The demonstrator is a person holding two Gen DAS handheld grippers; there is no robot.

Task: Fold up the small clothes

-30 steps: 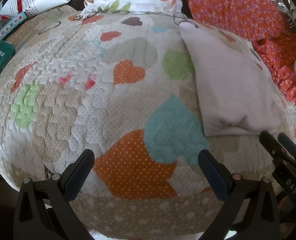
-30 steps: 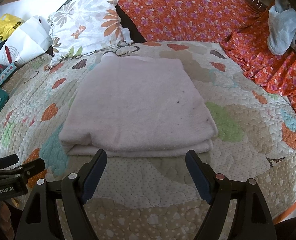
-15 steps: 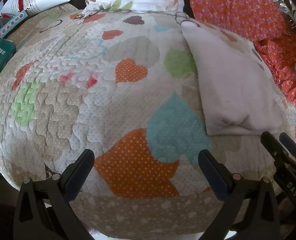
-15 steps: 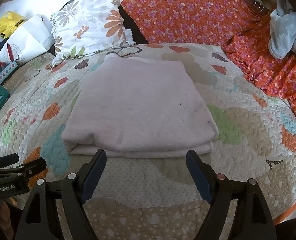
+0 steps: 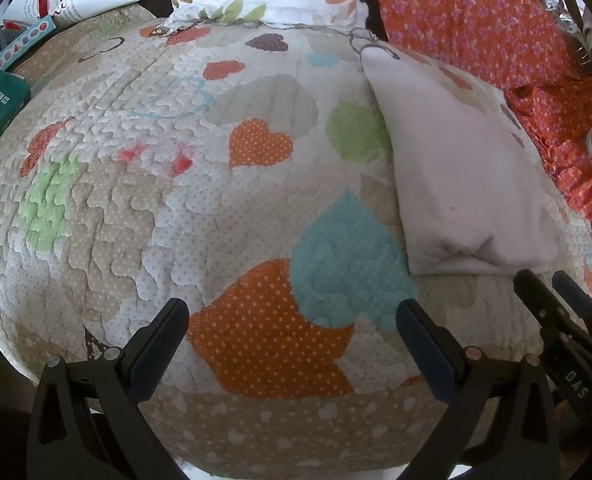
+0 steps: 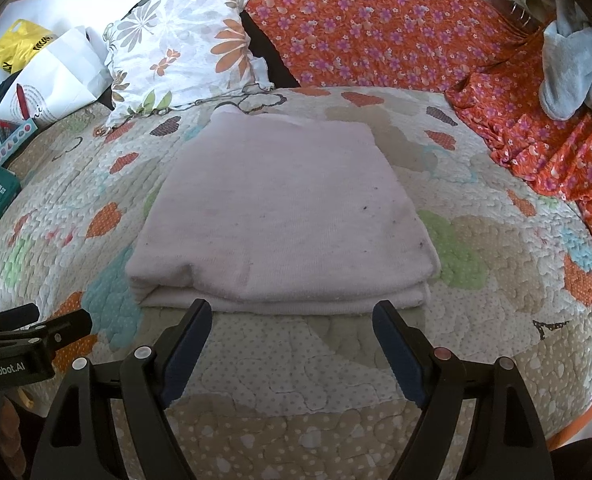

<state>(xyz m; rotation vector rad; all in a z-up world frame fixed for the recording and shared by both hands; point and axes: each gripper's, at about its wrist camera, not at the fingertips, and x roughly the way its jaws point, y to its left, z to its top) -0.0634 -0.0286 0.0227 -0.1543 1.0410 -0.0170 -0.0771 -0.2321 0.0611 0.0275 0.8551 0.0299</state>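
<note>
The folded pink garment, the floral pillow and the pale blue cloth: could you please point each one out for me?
folded pink garment (image 6: 284,216): right wrist view, middle of its top layer.
floral pillow (image 6: 184,52): right wrist view, centre of its printed face.
pale blue cloth (image 6: 567,76): right wrist view, middle of the crumpled bundle.

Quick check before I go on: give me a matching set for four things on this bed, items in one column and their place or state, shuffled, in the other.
Items:
1. pale pink folded cloth
2. white floral-print pillow
3. light blue crumpled cloth
4. right claw

Places or states:
A. on the orange flowered fabric, far right
B. open, empty, just short of the cloth's near edge
C. flat on the heart-patterned quilt, layers stacked
D. propped at the quilt's far left corner

Pairs: 1-C, 2-D, 3-A, 4-B
</note>
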